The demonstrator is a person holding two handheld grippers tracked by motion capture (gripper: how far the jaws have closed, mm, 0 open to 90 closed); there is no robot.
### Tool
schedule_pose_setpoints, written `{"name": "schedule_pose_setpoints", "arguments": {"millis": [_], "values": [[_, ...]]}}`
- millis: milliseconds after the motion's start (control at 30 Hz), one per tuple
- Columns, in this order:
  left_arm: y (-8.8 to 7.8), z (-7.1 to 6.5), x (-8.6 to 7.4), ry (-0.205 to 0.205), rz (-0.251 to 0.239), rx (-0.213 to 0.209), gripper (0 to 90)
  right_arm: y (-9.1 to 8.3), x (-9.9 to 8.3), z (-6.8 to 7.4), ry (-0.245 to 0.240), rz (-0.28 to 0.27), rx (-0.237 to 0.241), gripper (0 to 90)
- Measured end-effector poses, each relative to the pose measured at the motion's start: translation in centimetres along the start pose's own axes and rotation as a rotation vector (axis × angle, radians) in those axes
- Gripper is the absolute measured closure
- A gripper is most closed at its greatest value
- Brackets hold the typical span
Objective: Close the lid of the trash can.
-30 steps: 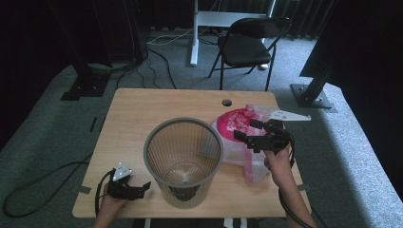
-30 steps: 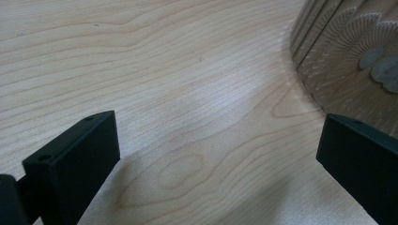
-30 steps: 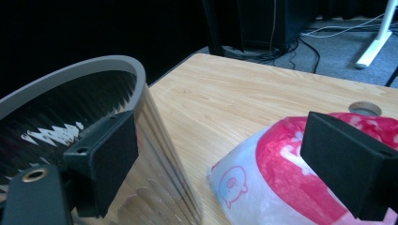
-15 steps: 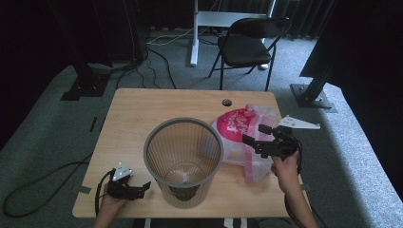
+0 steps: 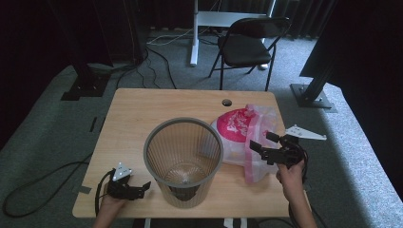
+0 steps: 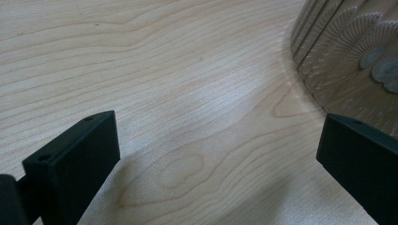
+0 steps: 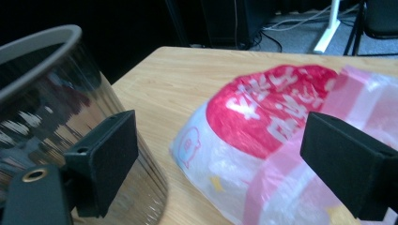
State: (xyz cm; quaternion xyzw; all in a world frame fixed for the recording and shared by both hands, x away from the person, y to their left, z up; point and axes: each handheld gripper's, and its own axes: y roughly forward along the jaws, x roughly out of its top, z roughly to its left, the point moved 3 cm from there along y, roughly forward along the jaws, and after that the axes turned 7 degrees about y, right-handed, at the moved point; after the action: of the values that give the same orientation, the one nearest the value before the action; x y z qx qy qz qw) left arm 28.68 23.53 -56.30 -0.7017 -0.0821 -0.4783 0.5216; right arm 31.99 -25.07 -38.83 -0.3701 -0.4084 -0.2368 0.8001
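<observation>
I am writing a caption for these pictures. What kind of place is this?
Probably a lab or studio set up for recording, not a home. A lone wooden table stands on grey carpet, with dark curtains behind, cables trailing across the floor, black stand bases and a folding chair.

Crumpled pink-and-white plastic bag [image 5: 242, 135], lying just beside mesh bin [image 5: 183, 159]

Over the last second the right gripper [image 5: 266, 148] has drawn back from above the pink-and-clear plastic bag [image 5: 242, 135] toward the person's edge of the bench, away from the mesh bin [image 5: 184, 159]. It now hangs at the bag's near right corner, jaws spread wide, holding nothing.
</observation>
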Motion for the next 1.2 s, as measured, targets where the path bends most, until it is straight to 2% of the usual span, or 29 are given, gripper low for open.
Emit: {"name": "schedule_pose_setpoints", "arguments": {"millis": [167,433,800,1033,1200], "values": [[0.0,0.0,0.0,-0.001,0.001,0.000,0.0,-0.1,-1.1,-0.7,0.001,0.012,-0.043,11.0],[0.0,0.0,0.0,-0.002,0.000,0.001,0.0,-0.3,-2.9,-1.8,0.021,0.015,-0.071,10.9],[0.0,0.0,0.0,0.003,0.005,0.001,0.0,-0.6,-6.4,-4.5,0.064,0.029,-0.134,11.0],[0.0,0.0,0.0,0.004,0.007,0.002,0.0,-0.9,-8.0,-5.9,0.092,0.035,-0.153,11.0],[0.0,0.0,0.0,0.004,0.008,0.002,0.0,-1.9,-8.7,-6.5,0.106,-0.003,-0.142,11.0]]}}
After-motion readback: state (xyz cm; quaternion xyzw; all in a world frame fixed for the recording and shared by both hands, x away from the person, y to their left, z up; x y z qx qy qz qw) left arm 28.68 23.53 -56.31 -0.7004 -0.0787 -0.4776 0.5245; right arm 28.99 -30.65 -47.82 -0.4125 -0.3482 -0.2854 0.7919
